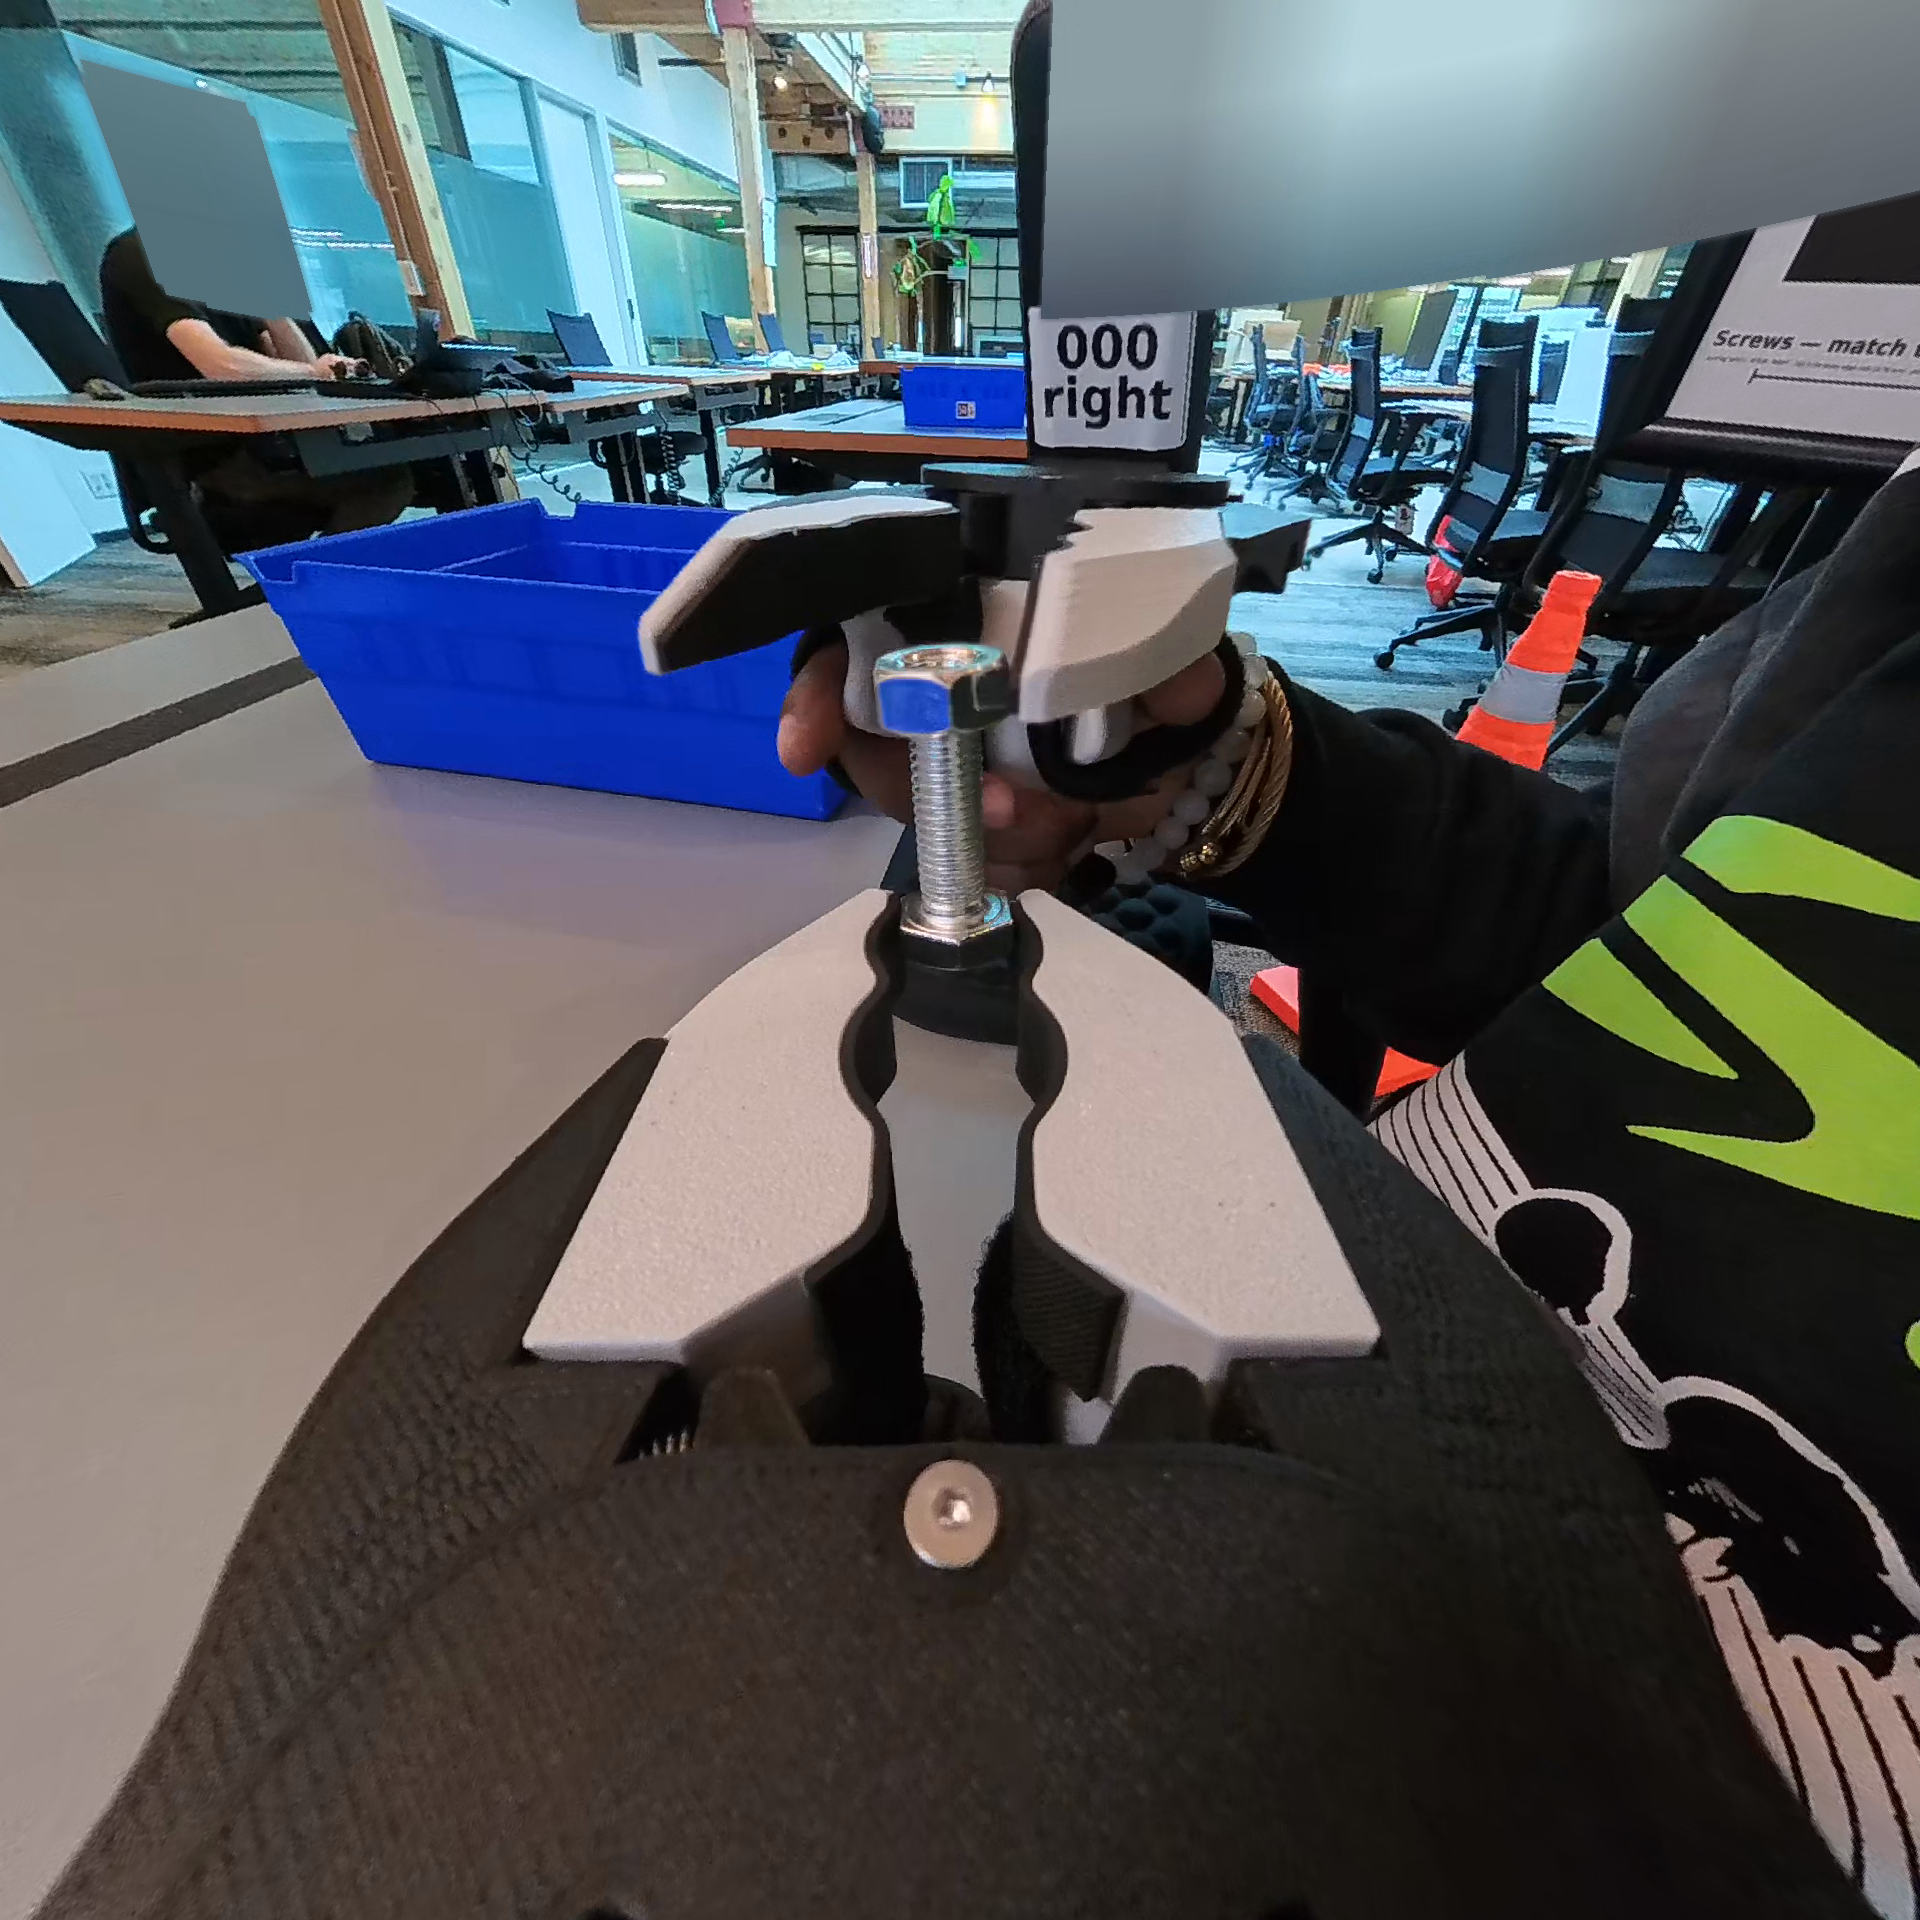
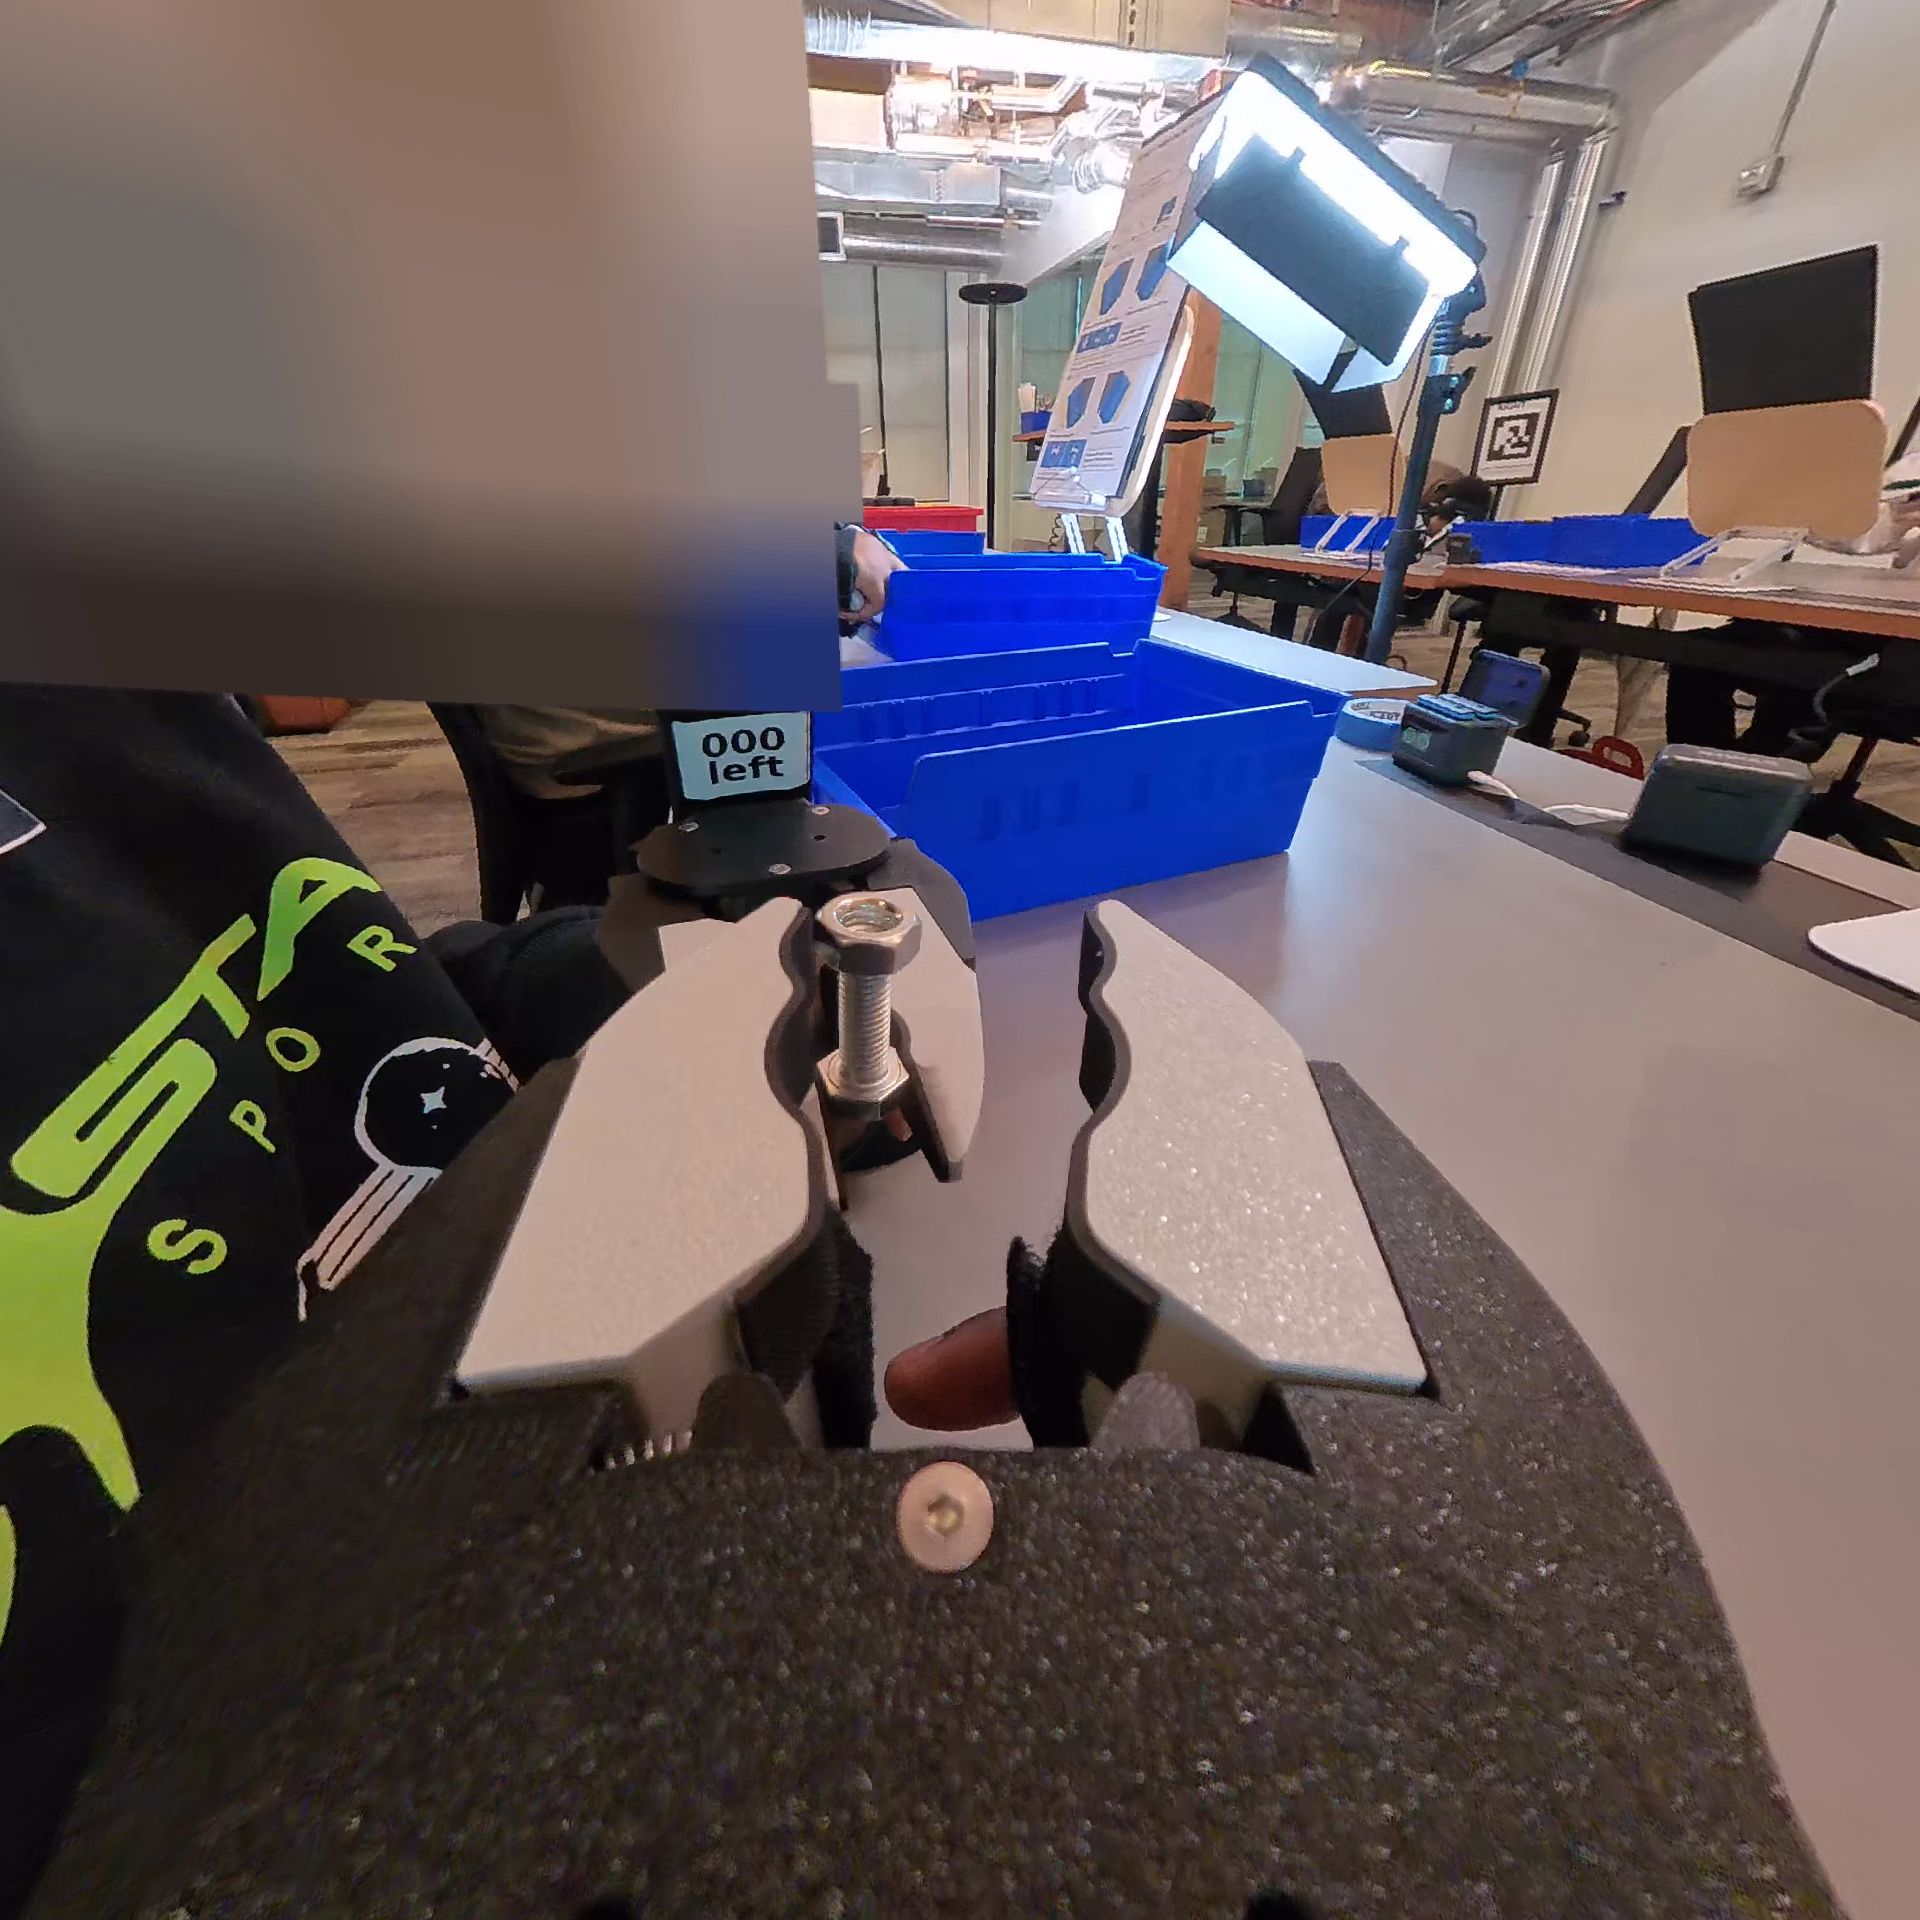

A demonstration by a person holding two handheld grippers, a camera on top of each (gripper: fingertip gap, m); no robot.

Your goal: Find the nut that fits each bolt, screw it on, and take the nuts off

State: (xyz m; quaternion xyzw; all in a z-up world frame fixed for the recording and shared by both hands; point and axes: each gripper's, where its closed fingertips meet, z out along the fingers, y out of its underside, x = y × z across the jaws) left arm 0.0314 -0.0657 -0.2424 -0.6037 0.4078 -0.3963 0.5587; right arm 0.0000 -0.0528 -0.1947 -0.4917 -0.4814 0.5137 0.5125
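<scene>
Bolt (image 1: 951,821) standing upright, long axis vertical, threaded end up, head down and pinched at the tips of the left hand-held gripper (image 1: 956,925). Nut (image 1: 943,688) sitting at the very top of the thread, hexagonal, only just started by the look of it. Resting above the grey desk (image 1: 312,987), near its front edge, with a blue bin (image 1: 499,623) well behind.

Right hand-held gripper (image 2: 940,1023) spread wide, touching nothing. Lying beside the nut at the same height, reaching in sideways across the bolt's axis; left finger (image 2: 665,1143) passing in front of the bolt in the right wrist view, right finger (image 2: 1216,1122) standing well clear on the far side. Nearer of the two to the nut, and the only one free.

Left hand-held gripper pointing forward and level, acting as the vise. Judging the coming move: closing the spread fingers on the flats of the nut, then turning about the vertical axis. Direction of turning, on or off, not readable here.
</scene>
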